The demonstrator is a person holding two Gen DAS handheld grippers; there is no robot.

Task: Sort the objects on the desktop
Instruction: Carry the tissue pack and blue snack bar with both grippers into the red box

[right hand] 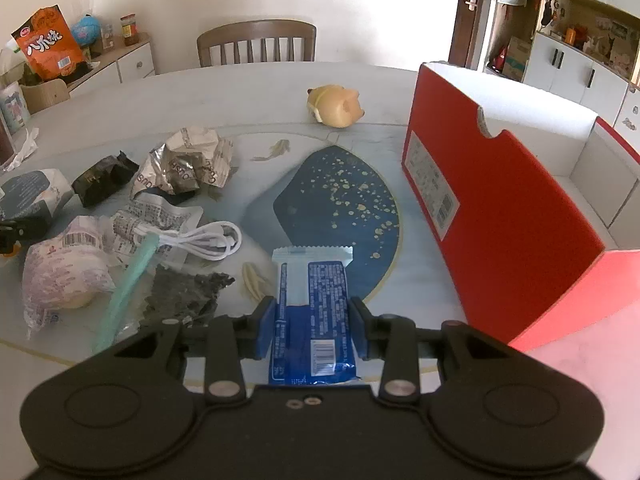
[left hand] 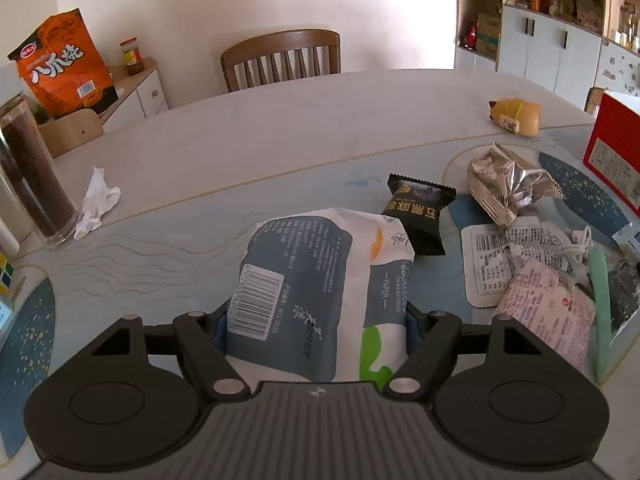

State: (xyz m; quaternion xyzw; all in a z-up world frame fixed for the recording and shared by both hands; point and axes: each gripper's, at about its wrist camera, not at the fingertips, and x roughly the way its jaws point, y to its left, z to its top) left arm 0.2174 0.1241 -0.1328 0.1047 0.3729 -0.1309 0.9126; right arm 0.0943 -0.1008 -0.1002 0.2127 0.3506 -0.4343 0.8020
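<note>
Left gripper (left hand: 316,324) closed around a grey-and-white tissue pack (left hand: 316,280), blue pads against both its sides, low over the round table (left hand: 280,128). Right gripper (right hand: 314,320) clamped tight on a blue-and-white snack packet (right hand: 312,300), just beside an open red box (right hand: 500,208). Crumpled wrappers (right hand: 188,164) and a white cable (right hand: 208,240) heaped between the two.

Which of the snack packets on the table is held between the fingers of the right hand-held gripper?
The blue-and-white packet: the right hand-held gripper is shut on it. The black packet and the crumpled silver wrapper lie free on the table.
</note>
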